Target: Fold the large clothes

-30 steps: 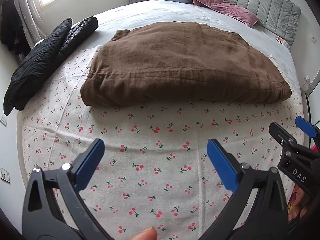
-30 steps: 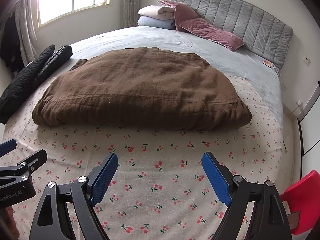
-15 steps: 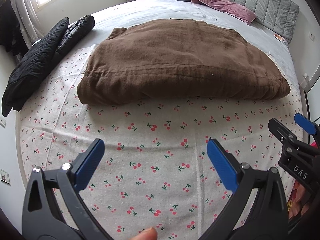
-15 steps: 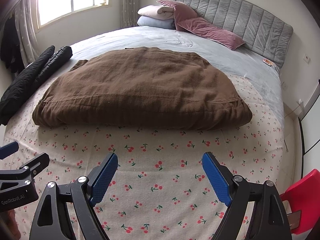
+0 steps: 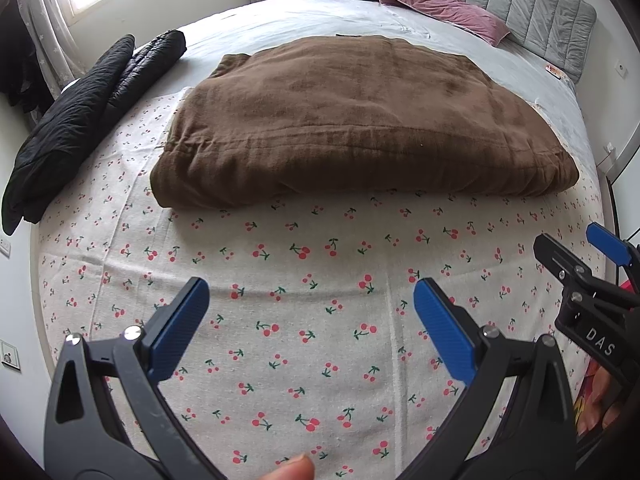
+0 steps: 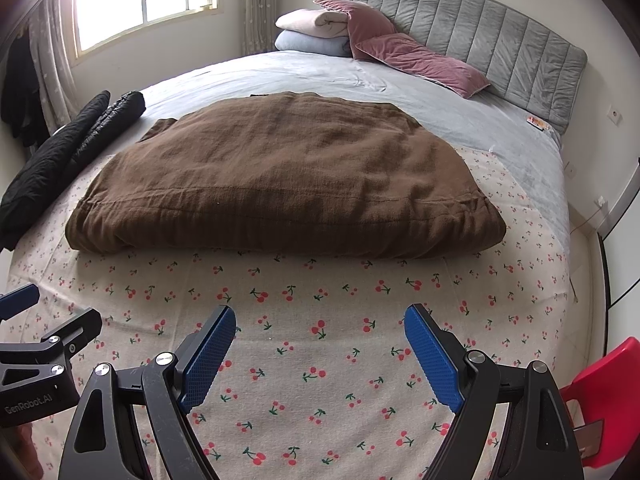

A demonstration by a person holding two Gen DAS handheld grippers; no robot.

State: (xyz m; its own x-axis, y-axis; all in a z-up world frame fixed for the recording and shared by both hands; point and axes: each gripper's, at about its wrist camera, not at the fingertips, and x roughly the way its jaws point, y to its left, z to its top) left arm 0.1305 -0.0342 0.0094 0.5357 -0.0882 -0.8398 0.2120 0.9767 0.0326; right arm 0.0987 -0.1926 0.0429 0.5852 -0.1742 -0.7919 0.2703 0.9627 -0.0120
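A large brown garment [image 5: 360, 128] lies folded into a thick flat bundle on the cherry-print sheet [image 5: 304, 312] in the middle of the bed; it also shows in the right wrist view [image 6: 288, 176]. My left gripper [image 5: 310, 320] is open and empty, hovering over the sheet short of the bundle's near edge. My right gripper [image 6: 320, 344] is open and empty too, beside the left one, also short of the bundle. The right gripper shows at the right edge of the left wrist view [image 5: 588, 272], and the left gripper at the left edge of the right wrist view [image 6: 44, 340].
A black padded jacket [image 5: 80, 120] lies along the bed's left edge. Pink and blue folded bedding [image 6: 316, 32] and a mauve pillow [image 6: 416, 60] sit by the grey headboard [image 6: 480, 36]. A red chair [image 6: 604, 384] stands at the right foot of the bed.
The left gripper has moved a little forward and lower toward the brown bundle, which now looks larger. The right gripper has barely moved. Both stay open.
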